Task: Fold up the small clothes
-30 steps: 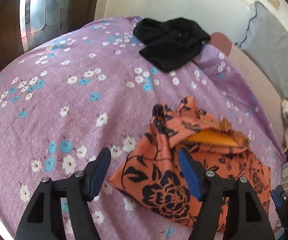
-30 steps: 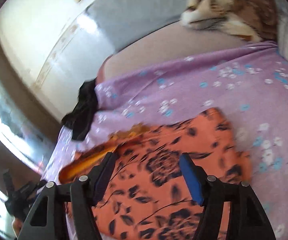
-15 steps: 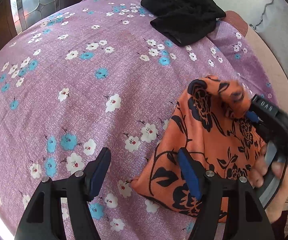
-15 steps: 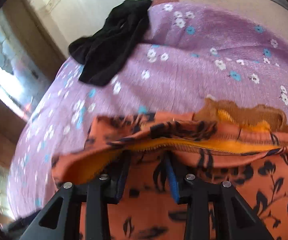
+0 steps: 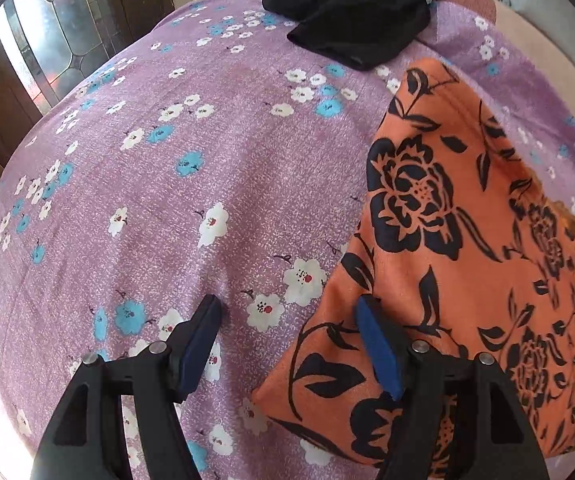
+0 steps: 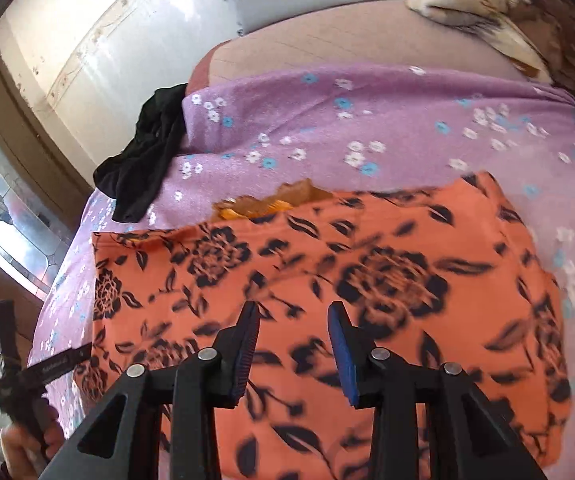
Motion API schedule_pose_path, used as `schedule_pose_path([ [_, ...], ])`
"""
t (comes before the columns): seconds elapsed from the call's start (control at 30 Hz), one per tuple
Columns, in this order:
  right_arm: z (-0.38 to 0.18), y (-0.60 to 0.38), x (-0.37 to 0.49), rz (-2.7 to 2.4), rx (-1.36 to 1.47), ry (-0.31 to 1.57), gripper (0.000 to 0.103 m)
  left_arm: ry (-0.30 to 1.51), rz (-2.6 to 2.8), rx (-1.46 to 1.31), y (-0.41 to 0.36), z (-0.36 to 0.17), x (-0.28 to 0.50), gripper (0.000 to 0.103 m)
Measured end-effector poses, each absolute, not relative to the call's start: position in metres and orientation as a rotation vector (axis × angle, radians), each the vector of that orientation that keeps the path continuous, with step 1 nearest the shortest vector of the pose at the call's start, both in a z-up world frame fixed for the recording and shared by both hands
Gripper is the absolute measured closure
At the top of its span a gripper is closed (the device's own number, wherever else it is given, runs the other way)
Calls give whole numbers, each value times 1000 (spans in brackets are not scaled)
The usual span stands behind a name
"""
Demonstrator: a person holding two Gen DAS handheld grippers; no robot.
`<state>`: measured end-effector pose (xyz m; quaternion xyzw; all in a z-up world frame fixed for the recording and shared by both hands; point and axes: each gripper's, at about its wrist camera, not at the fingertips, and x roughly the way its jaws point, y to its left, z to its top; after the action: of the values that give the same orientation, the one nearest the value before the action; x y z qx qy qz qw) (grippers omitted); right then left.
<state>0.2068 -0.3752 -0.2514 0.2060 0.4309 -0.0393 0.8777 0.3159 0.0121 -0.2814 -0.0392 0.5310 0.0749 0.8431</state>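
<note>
An orange garment with black flowers (image 5: 467, 240) lies flat and folded on the purple flowered bedsheet (image 5: 167, 160). My left gripper (image 5: 291, 316) is open and its jaws are widening slightly. One finger hangs over bare sheet and the other over the garment's near left corner, with no cloth pinched. My right gripper (image 6: 293, 320) hovers over the middle of the orange garment (image 6: 367, 248), half open. Only flat cloth shows through the gap between its pads. A strip of yellow lining (image 6: 263, 204) peeks out at the garment's far edge.
A crumpled black garment (image 5: 351, 12) lies at the far end of the bed, also in the right wrist view (image 6: 143, 160). A brown and white blanket (image 6: 507, 8) sits at the back right. A stained-glass window (image 5: 47, 48) stands beyond the bed's left edge.
The right gripper carried a raised part of the orange garment across and lowered it; the garment now lies flat. That gripper has left the left wrist view. The left gripper sank closer to the sheet.
</note>
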Motion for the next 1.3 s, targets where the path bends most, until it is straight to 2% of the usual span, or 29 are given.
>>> schedule_pose_path([
  [0.07,-279,-393,192,-114,459,1041,61,1093,177,-43,6,-276,309,31],
  [0.23,-252,-421,140,-59,613,909,61,1032,75,-159,21,-249,271,32],
  [0.27,-244,-425,129,-41,655,870,58,1022,43,-187,25,-245,258,32],
  [0.33,-236,-433,108,-21,747,806,37,1048,-47,-263,26,-246,245,32],
  [0.53,-265,-437,84,45,1041,784,36,1201,-275,-491,20,-282,223,33],
  [0.67,-295,-446,78,30,1242,792,36,1192,-315,-615,24,-289,229,34],
  [0.73,-309,-454,76,4,1331,790,36,1183,-320,-676,26,-292,236,42],
  [0.87,-331,-467,83,-65,1418,794,38,1180,-331,-791,27,-302,256,51],
  [1.0,-325,-476,101,-76,1368,740,38,1130,-308,-817,22,-297,268,54],
  [1.17,-303,-479,112,-29,1300,605,36,1062,-306,-710,6,-284,272,54],
  [1.3,-306,-471,128,-62,1214,686,36,1086,-253,-694,7,-298,276,53],
])
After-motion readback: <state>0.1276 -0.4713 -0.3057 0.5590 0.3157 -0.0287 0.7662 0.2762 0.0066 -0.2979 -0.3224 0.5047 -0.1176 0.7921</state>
